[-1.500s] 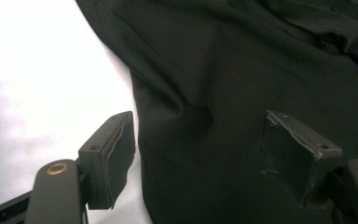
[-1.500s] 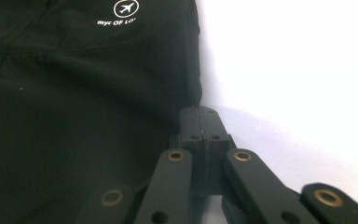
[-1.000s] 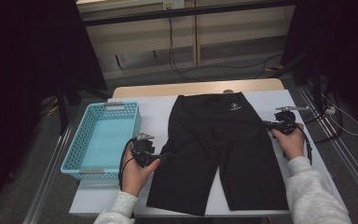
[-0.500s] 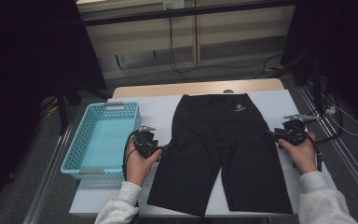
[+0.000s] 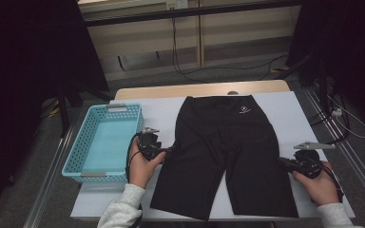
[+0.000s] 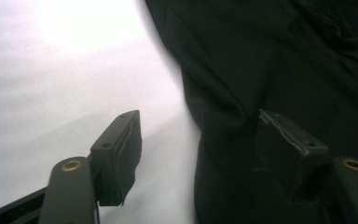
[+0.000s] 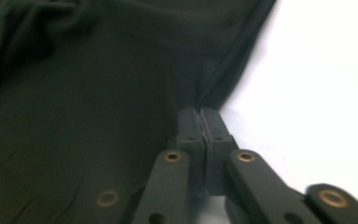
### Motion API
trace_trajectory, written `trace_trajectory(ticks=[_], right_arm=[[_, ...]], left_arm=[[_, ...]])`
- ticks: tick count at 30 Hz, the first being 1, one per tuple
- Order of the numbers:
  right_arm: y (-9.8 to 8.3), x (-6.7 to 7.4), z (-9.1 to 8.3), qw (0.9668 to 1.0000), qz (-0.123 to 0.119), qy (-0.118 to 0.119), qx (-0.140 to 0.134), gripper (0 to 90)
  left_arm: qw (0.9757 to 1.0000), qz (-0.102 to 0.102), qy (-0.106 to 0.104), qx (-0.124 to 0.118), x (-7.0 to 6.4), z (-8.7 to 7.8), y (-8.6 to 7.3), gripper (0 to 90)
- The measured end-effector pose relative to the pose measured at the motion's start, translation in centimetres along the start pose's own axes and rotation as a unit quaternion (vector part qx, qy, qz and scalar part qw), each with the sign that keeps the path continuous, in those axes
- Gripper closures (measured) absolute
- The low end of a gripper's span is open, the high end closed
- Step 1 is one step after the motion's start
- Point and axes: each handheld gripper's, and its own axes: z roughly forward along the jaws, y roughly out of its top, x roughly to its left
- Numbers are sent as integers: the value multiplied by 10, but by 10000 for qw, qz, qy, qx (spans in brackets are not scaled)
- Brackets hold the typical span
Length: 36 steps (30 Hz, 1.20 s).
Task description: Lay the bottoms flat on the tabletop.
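Black shorts [image 5: 228,152] lie flat on the white table [image 5: 285,109], waistband at the far side. My left gripper [image 5: 169,151] is at the outer edge of the left leg. Its jaws have just been closing a little and stand open [image 6: 196,116] astride that edge, one over the shorts [image 6: 270,56] and one over the table. My right gripper [image 5: 283,163] is at the outer edge of the right leg, low down. Its jaws [image 7: 200,112] have just closed and pinch the edge of the shorts [image 7: 98,93].
A light blue plastic basket [image 5: 116,108] stands on the table to the left of the shorts, close to my left hand. The table's front edge runs just below the leg hems. Cables and dark stands lie beyond the table.
My right hand has slid back toward me along the right leg's outer edge, from near the hip to the lower leg. The left hand has hardly moved.
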Motion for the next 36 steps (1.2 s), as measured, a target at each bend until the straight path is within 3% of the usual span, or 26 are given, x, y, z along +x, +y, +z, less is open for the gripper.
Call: trace_trajectory(ticks=[3,8,10,11,13,16,19,20,23,24,26,28,34,36], right_arm=[[-2,0,-6,9999,-93,30,107,899],[-7,-9,-11,9999,38,77,65,891],[-7,-10,-10,10000,28,55,-3,789],[-7,-10,-10,10000,28,55,-3,789],[-5,-8,-8,9999,-5,52,-106,620],[-5,-8,-6,9999,22,39,-146,589],[-5,-8,-5,9998,10,76,-161,552],[-5,-7,-5,9999,17,72,-145,543],[-4,-7,-4,9999,-19,65,-146,524],[-4,-7,-3,9999,-26,61,-156,518],[-4,-7,-3,9999,-25,60,-160,514],[-3,-6,-2,9999,-49,49,-158,493],[-3,-4,-2,9999,-71,39,-137,478],[-3,-5,-2,9999,-56,55,-142,476]], left_arm=[[10000,-12,16,-23,0,1,0,341],[10000,-58,45,-63,4,4,7,360],[9999,-93,5,-37,5,9,11,406],[9999,-93,5,-37,5,9,11,410],[9999,-107,4,-21,7,19,18,416],[9998,-177,87,1,10,29,23,442],[9998,-123,134,108,13,39,26,478],[9999,-97,95,40,14,42,27,489],[9998,-73,152,52,14,44,29,578],[9999,-131,25,26,13,47,30,599],[9999,-81,54,32,11,48,31,643],[9998,-134,-128,75,7,51,31,694],[9998,-71,-171,99,1,54,31,884],[9997,-74,-183,148,1,53,33,900]])
